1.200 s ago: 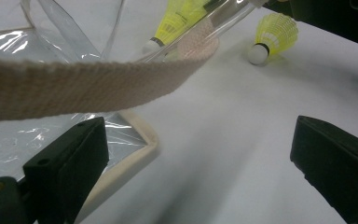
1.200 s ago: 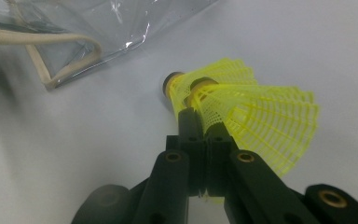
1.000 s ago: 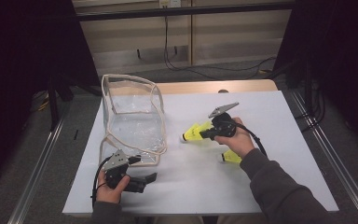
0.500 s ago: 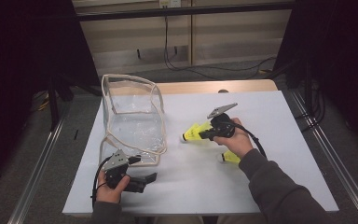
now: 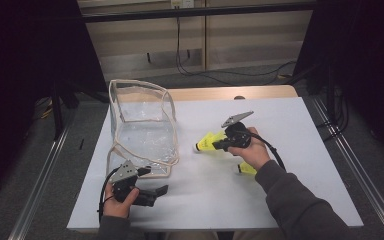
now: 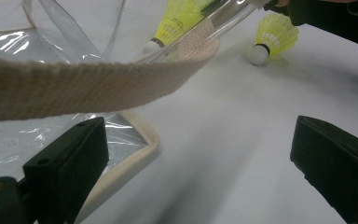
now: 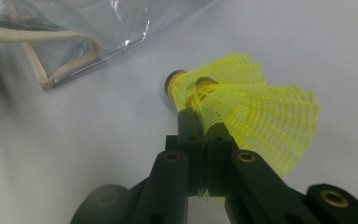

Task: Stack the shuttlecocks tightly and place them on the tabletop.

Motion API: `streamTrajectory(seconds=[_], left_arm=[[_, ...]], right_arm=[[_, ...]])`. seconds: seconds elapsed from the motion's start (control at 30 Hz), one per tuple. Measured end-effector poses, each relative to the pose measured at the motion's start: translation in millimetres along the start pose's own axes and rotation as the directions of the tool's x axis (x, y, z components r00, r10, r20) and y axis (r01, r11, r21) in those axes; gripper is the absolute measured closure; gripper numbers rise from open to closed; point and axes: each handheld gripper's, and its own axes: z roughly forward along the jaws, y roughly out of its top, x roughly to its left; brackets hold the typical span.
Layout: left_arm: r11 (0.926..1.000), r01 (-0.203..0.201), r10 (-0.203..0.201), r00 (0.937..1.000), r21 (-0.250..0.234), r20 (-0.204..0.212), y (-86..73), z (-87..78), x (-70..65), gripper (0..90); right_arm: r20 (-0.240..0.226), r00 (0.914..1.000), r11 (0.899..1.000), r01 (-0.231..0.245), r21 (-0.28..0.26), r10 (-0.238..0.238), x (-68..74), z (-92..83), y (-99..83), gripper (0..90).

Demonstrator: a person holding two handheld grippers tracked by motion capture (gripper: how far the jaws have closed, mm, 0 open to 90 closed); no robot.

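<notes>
My right gripper [image 5: 211,145] has its jaws pinched tight on the skirt of a yellow shuttlecock [image 5: 207,142], holding it just above the white table [image 5: 280,125] a little right of the middle. In the right gripper view the mesh skirt of that shuttlecock [image 7: 256,116] fans out to the right of the closed jaws and its cork nose points away from me, toward the bag. A second yellow shuttlecock [image 5: 246,168] lies on the table just behind my right hand [image 5: 252,150], toward the near edge (partly hidden by the wrist).

The clear plastic bag [image 5: 142,127] with beige fabric trim stands open on the left half of the table, reaching close to the far edge. My left gripper [image 5: 155,192] rests near the near left corner, just in front of the bag's lower flap, jaws wide apart and holding nothing. In the left gripper view the bag's beige strap [image 6: 88,86] crosses above the spread jaws, and the loose shuttlecock [image 6: 270,35] sits farther off.
</notes>
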Motion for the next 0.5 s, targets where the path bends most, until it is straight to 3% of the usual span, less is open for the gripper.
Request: streamTrajectory(seconds=[0.5], left_arm=[[1.0,-0.001,0.001,1.0,0.0,0.0,0.1,0.0,0.0,4.3]], right_arm=[[-0.003,1.0,1.0,0.002,0.007,-0.002,1.7,3.4,-0.1,88.3]])
